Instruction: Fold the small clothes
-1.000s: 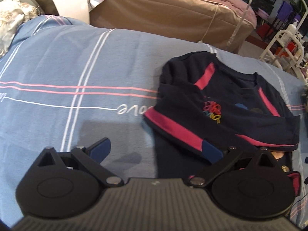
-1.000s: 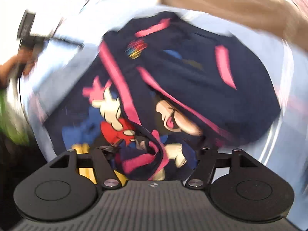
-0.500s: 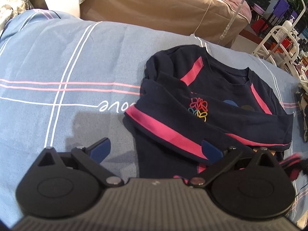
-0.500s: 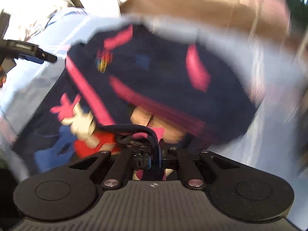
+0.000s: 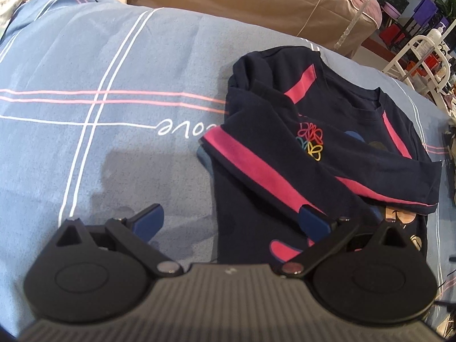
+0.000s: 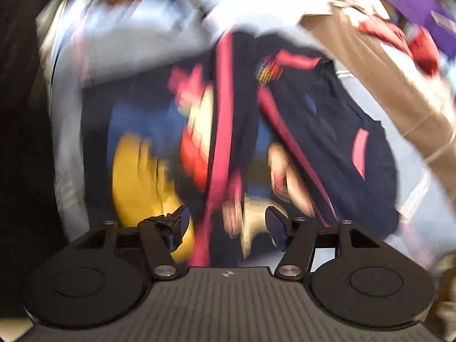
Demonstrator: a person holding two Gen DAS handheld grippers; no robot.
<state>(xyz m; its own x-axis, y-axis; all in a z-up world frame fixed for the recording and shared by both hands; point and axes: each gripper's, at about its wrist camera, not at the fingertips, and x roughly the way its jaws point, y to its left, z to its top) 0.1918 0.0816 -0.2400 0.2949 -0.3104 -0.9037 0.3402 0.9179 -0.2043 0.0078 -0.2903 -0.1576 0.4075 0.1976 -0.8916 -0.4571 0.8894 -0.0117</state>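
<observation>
Just ahead of both spread jaws, the navy sweatshirt (image 5: 322,154) lay on a blue bedsheet (image 5: 99,65).
Left gripper (image 5: 232,222) gaped empty; right gripper (image 6: 228,225) had just opened, gripping nothing; sheet lettering showed "ove" beside the folded sleeve (image 5: 256,165); a tan sofa (image 5: 256,2) stood beyond.

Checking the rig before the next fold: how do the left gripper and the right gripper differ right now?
The left gripper hangs over the sweatshirt's edge, one finger above the blue bedsheet, the other above navy cloth; the right gripper hangs wholly over the printed front. The left view is sharp, the right view smeared. The right jaws have just been opening, nothing pinched between them. Shared: both have open jaws, blue pads, and hold nothing.
</observation>
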